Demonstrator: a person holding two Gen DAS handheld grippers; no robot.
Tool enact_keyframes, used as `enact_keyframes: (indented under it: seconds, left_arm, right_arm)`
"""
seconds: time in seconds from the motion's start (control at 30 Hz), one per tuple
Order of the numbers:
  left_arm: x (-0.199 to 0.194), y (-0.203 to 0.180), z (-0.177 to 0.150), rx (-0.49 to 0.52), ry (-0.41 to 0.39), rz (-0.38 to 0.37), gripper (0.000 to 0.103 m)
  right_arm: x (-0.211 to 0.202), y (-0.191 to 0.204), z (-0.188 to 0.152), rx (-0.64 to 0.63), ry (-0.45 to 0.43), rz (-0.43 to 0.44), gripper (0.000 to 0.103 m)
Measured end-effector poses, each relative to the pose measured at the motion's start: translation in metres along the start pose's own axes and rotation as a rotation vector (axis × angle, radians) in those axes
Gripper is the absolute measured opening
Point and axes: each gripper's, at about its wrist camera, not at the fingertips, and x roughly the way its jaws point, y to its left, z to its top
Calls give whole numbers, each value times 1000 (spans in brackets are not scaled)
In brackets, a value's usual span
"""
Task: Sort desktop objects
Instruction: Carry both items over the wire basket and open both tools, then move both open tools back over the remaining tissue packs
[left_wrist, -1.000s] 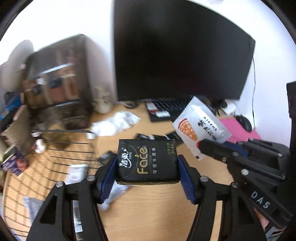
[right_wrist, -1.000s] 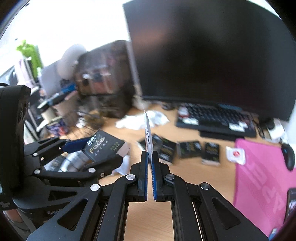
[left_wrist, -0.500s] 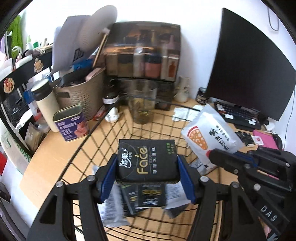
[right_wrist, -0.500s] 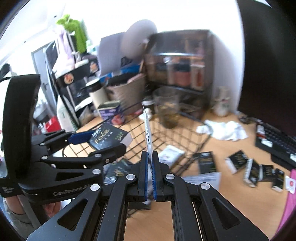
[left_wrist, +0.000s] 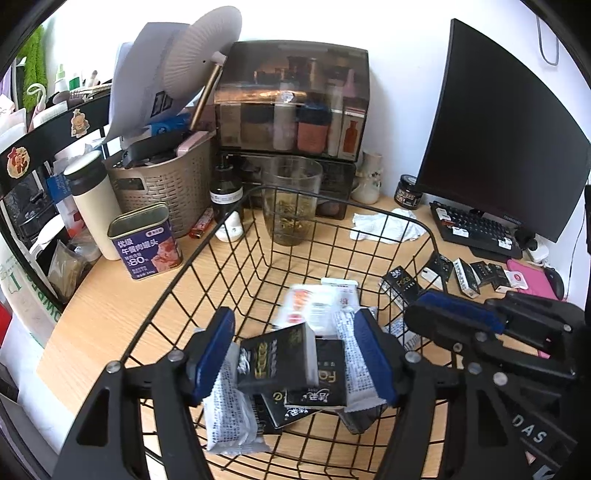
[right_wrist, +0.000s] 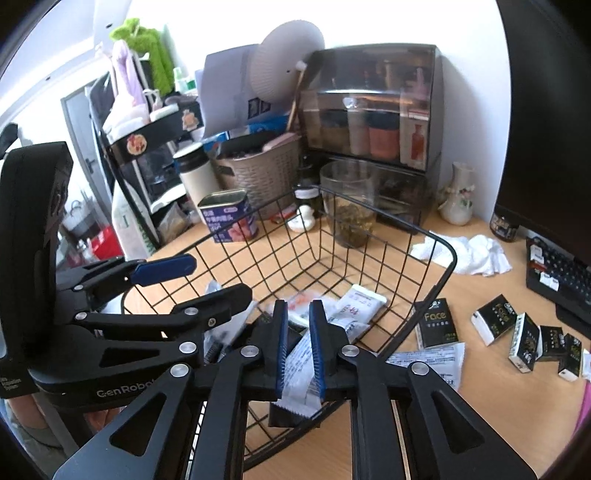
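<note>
- Pale wood desk noted as the working surface, cluttered; a black wire basket stands on it at the near edge and serves as the collecting bin.
- Left gripper held over the basket, pointed down into it. Its jaws have just been opening and stand about half wide. The black tissue pack is seen between the pads but clear of them, tilted, apparently dropping onto the packets already inside.
- Right gripper held just beside the left one, also over the basket. Its jaws have just been opening to a narrow gap. The white snack sachet, blurred, is seen on the pile in the basket, released.
- Both items judged to be let go together, so that one trip fills the basket with two things.
- More black tissue packs remain on the desk to the right of the basket, near a crumpled white tissue.
- Behind the basket: a glass cup, a purple tin, a woven bin.
- Farthest: a dark cabinet, keyboard, monitor, white wall.
</note>
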Motion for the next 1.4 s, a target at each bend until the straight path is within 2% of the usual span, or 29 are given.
enact_keyframes:
  seconds: [0.2,0.33,0.57,0.8,1.0,1.4]
  left_arm:
    - [-2,-24,0,30,4,-23,72]
    - [-6,-56,1,79,-6,-26,72]
    - [-8,-135,2,179,-7,-157,72]
    - [35,-199,-18,272,81,-222,72]
    - [81,-211,-28,277,160,-212,72]
    - [121,-208,-29,280,190,-122,73]
  right_arm:
    - [-17,-19,-5,21,-17,-6,19]
    - [-34,-48,-13,65,-36,-31,20]
    - [-79,-108,-30,146,-77,-126,22]
    - [-108,-173,-60,245,-73,-208,30]
    - [-102,-203,-81,285,-40,-210,31]
    - [-79,-215,-92,293,-21,-177,31]
